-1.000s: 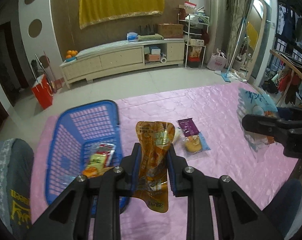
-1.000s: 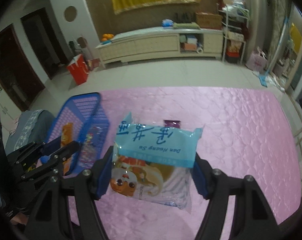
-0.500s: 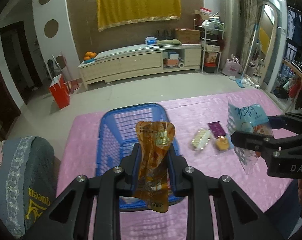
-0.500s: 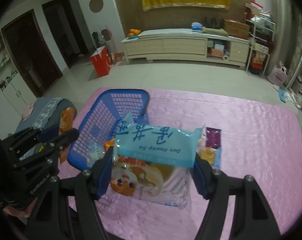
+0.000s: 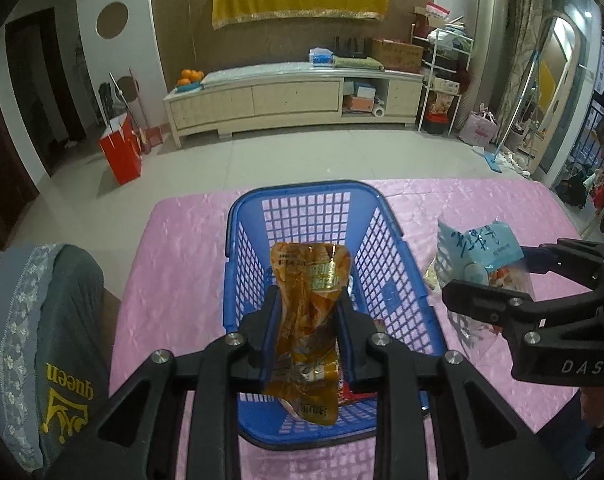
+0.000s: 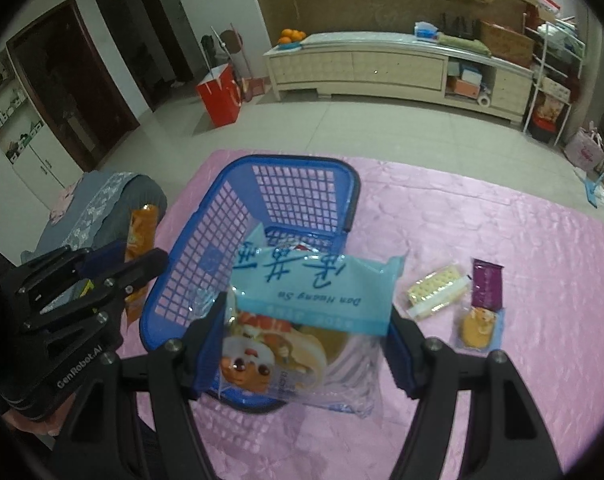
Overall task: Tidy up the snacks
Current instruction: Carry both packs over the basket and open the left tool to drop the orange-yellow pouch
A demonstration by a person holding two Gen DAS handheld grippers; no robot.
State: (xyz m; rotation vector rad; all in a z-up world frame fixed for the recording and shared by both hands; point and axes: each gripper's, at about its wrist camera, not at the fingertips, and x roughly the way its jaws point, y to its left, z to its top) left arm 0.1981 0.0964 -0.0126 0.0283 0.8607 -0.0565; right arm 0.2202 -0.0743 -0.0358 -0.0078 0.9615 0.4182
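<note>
The orange pouch (image 5: 307, 320) hangs over the blue basket (image 5: 365, 200), pinched tight in the fingers of the left gripper (image 5: 306, 316). It looks like the step now is to drop this pouch in. To do that well, bring it low into the basket first, near the middle, and then let the fingers open. A soft pouch can flop, so a drop from up high could land it on the rim or outside the basket.

The blue bag (image 6: 302, 320) is held over the near right corner of the basket. The fingers of the right gripper (image 6: 305, 344) are closed on its two sides. It is wide and puffy, so I think it should go in after the pouch, laid flat, so the two do not bump.

Some snacks already lie in the bottom of the basket, but I cannot tell what they are.

Three more snacks lie on the pink bench (image 6: 501, 232) to the right of the basket: a cracker pack (image 6: 437, 290), a purple pack (image 6: 487, 283) and a small cake (image 6: 479, 328).

The left gripper points forward and a bit down, right over the near end of the basket. The right gripper is just beside the basket on its right, and it tips in toward the basket.
</note>
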